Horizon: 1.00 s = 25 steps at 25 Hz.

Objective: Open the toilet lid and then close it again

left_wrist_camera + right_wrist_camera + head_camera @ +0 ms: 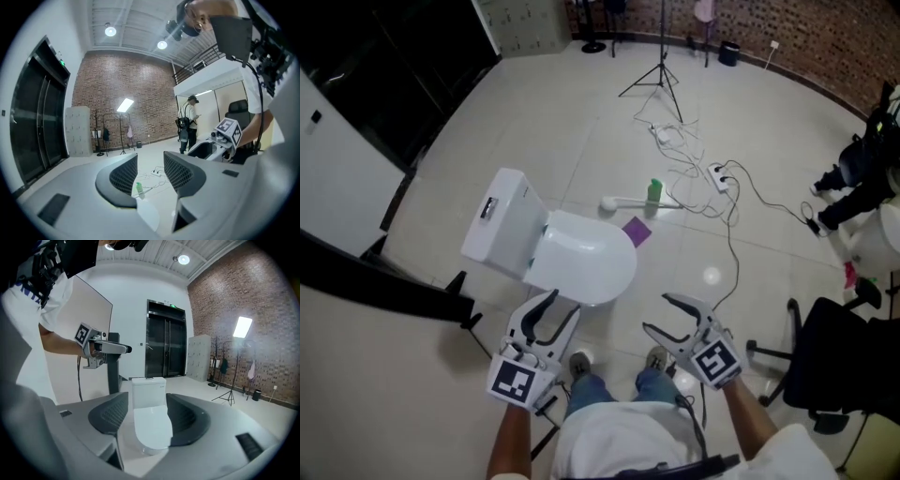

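The white toilet (581, 258) stands on the tiled floor with its lid down and its tank (502, 225) at the far left. My left gripper (562, 305) hovers just short of the bowl's front edge, open, with nothing between its fingers. My right gripper (658, 314) hangs to the right of the bowl, open and empty. In the right gripper view the toilet (150, 420) shows between the spread jaws, some way off, lid shut. The left gripper view shows only an edge of the lid (147, 213) below its gripper (150, 173).
A green bottle (654, 192), a white brush (609, 202) and a purple scrap (637, 230) lie beyond the bowl. Cables and a power strip (719, 176) trail to the right, a tripod (661, 70) stands behind. A black office chair (825, 361) is at right, a dark beam (384, 281) at left.
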Available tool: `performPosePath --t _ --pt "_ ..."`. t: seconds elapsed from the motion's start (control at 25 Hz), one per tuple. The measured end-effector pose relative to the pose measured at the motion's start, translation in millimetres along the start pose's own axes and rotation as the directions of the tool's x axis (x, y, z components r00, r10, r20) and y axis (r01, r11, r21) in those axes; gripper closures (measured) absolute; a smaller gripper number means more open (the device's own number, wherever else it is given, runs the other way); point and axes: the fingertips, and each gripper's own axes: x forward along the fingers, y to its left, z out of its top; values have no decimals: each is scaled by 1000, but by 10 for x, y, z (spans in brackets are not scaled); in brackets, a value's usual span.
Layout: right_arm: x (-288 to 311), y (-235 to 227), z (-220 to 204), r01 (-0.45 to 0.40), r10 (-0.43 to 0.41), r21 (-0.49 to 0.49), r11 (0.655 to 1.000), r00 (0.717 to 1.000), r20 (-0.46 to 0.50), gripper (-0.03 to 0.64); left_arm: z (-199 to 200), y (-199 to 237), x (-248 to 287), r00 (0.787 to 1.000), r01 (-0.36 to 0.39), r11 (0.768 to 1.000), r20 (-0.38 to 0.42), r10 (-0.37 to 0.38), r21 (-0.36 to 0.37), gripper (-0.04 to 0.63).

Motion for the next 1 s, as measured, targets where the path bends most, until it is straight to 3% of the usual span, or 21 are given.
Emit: performPosePath --t 0.16,0.28,0.36,0.48,0.56,0.72,0.84,1.0 --pt "326 210 -59 52 -51 36 998 998 -21 353 -213 229 -100 999 47 997 -23 -46 56 428" --pt "660 445 -105 103 -98 138 985 994 -44 353 -478 415 -255 995 89 994 -46 -86 60 428" --pt "924 630 -132 152 -139 247 957 988 -68 353 -655 577 -396 992 116 991 -52 -113 65 428" --pt "1383 913 -136 237 -217 402 884 972 -95 353 -951 865 -587 982 181 977 -79 -172 110 428" --pt "1644 1028 -151 273 -243 416 867 962 -126 353 -1146 1023 -630 974 215 965 -104 -201 149 428" --pt "1996 1069 -432 302 -245 407 862 951 -186 353 -1510 1214 -559 973 214 961 -129 -192 178 428" --pt "2074 1032 -994 366 -273 502 784 929 -252 353 -1834 1117 -460 969 221 959 -150 -195 177 428" --pt "2116 613 -1872 455 -356 662 596 888 -290 353 -2458 851 -156 955 255 943 -206 -212 214 426"
